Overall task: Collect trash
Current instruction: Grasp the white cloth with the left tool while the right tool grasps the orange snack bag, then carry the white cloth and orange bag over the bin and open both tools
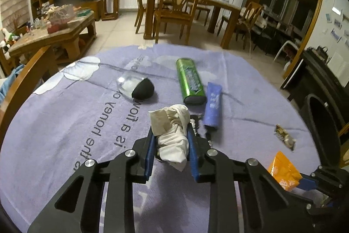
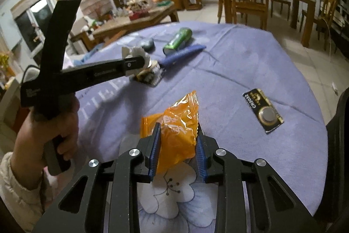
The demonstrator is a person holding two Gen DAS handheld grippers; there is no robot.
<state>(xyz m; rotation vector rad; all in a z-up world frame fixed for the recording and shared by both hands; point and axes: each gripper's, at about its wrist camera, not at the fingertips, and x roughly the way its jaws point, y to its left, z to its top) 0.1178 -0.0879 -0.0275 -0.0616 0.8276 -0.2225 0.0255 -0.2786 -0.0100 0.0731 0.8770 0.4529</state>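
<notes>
Covering the round table (image 1: 54,115) is a lilac printed cloth, and at its far right edge stands a black bin (image 1: 322,130), where the trash presumably must go. Losing a load on the way there is the main risk. The left tongs (image 1: 172,137) are closed narrow on a crumpled white tissue wad (image 1: 174,134), soft and loosely folded, so a loose flap could snag or the wad could slip through if the squeeze eases. The right tongs (image 2: 177,145) pinch a crinkly orange plastic snack wrapper (image 2: 174,130) by its near end; slick film held at one end may slide out or swing. Both tongs work close together near the table's right side, so they could collide. Untouched on the cloth lie a green gum tube (image 1: 190,82), a blue squeeze tube (image 1: 212,106) and a small black-and-gold battery card (image 2: 262,113), flat and hard to pinch.
</notes>
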